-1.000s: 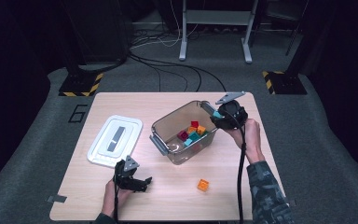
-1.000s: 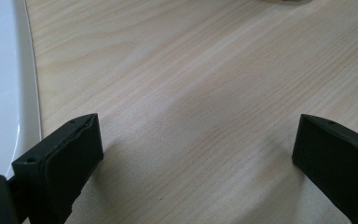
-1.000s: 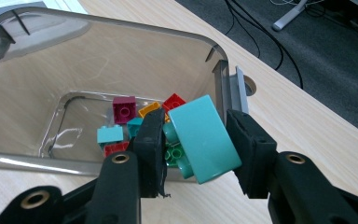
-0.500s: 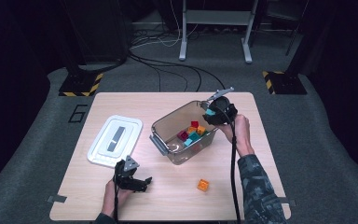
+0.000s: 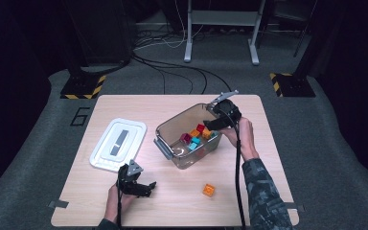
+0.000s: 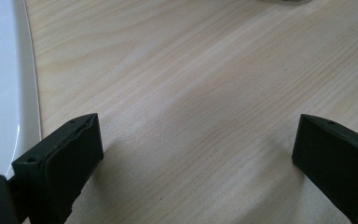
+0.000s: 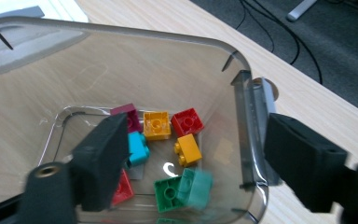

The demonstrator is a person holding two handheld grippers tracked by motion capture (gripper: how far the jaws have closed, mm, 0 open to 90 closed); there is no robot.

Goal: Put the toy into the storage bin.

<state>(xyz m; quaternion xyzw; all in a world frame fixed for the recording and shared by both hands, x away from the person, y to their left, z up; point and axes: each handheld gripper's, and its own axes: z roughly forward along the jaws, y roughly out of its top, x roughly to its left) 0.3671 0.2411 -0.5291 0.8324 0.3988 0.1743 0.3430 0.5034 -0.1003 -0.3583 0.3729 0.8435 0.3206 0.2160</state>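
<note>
A clear plastic box point(image 5: 165, 140) stands mid-table with several coloured bricks point(image 5: 196, 136) in it. My right gripper point(image 5: 212, 125) hangs over the box's right end and points down into it. Its jaws have just been opening and now stand open point(image 7: 196, 140) with nothing between the pads. Below them, a blurred teal-green brick point(image 7: 196, 187) lies against a green brick point(image 7: 168, 192) on the box floor. My left gripper point(image 5: 141, 184) rests near the table's front edge, open point(image 6: 196, 154) over bare wood. One orange brick point(image 5: 209, 189) sits loose on the table in front of the box.
The box's white lid point(image 5: 117, 143) lies flat on the table left of the box, and its edge point(image 6: 0, 93) runs beside my left jaw. Black cables point(image 5: 172, 72) and stand legs sit on the grey floor beyond the table.
My right gripper moved left and down from the box's right rim to over its inside, and its jaws went from shut to open. The left gripper stayed put.
</note>
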